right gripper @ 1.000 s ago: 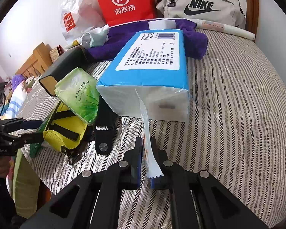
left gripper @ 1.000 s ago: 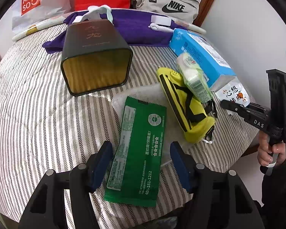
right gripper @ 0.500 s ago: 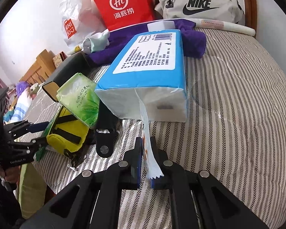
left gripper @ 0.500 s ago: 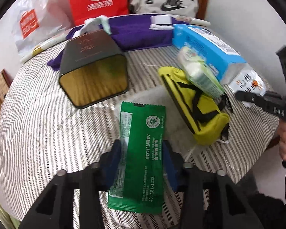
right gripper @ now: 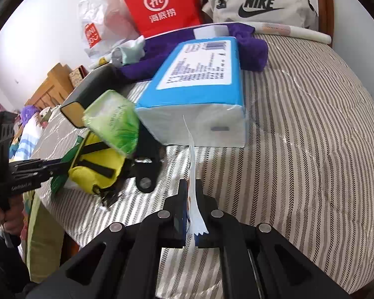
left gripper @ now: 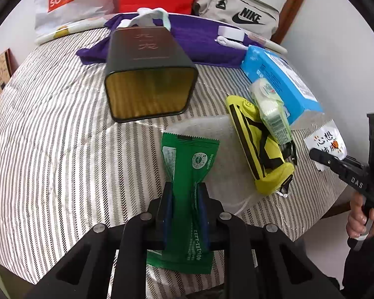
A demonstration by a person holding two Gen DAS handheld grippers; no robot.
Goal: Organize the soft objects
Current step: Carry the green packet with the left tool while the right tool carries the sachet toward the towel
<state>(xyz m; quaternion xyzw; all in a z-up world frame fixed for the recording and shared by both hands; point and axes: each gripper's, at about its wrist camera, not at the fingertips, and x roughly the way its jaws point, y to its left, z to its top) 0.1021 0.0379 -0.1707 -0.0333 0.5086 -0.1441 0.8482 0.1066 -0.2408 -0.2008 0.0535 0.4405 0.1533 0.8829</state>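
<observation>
low in the frame's centre the left gripper [left gripper: 185, 199] pinches the green packet [left gripper: 190, 174] at its waist on the striped bedcover [left gripper: 49, 129], while the right gripper [right gripper: 191, 189] is clamped on the blue tissue pack [right gripper: 199, 74]'s thin white flap, mid-frame.

Bright daylight, fisheye edges, slight blur

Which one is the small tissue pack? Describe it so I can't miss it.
Start at the big blue tissue pack on the striped bed. Leaning against its left side, atop the yellow pouch, is the small tissue pack: the only clear wrapper with green leaf print.
</observation>
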